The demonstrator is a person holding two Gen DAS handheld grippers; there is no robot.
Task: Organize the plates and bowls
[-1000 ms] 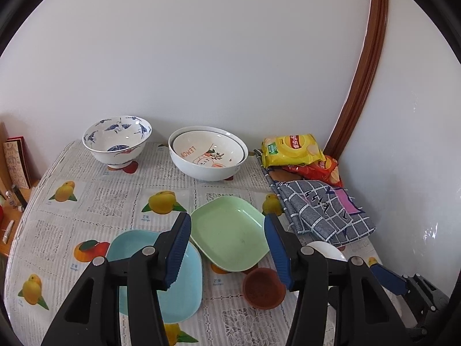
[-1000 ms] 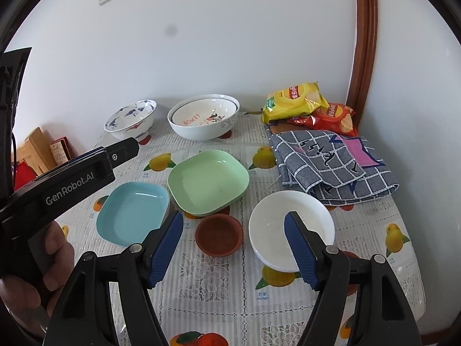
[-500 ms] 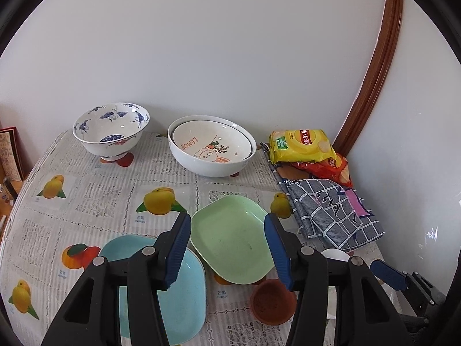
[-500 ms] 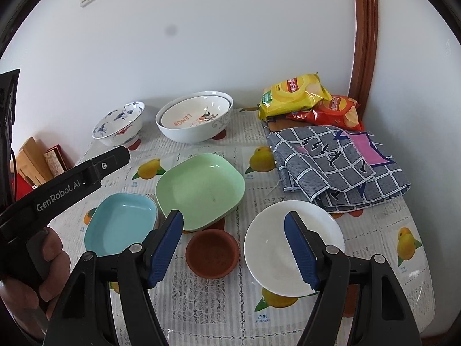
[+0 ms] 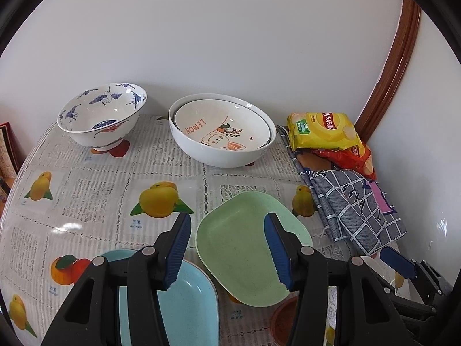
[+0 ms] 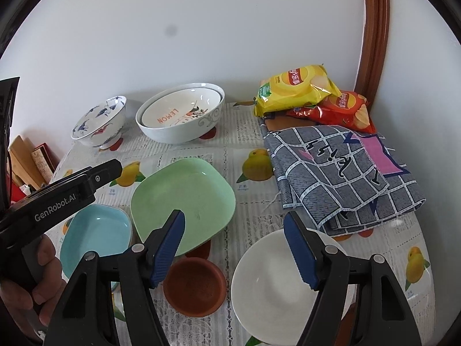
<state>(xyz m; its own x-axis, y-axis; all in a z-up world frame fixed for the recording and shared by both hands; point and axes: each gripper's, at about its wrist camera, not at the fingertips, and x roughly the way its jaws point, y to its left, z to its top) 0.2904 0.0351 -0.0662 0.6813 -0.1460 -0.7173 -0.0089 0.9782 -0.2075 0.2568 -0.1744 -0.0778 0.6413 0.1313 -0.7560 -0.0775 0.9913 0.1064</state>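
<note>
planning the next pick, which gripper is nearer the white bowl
Right. The right gripper hangs open over the white bowl's near-left rim; the left gripper is farther left, over the green plate.

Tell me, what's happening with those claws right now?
Both claws open, empty: left claw, right claw. Green plate, white bowl untouched. Nothing in the way.

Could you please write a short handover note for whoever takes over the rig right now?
Left gripper: open, empty, above the green plate.
Right gripper: open, empty, above the white bowl.
Blue plate, green plate, brown dish and white bowl lie near; the crane-pattern bowl and the lemon bowl, nested in a larger white bowl, stand by the wall.
Done: that one nesting. Left: stacking everything else.
</note>
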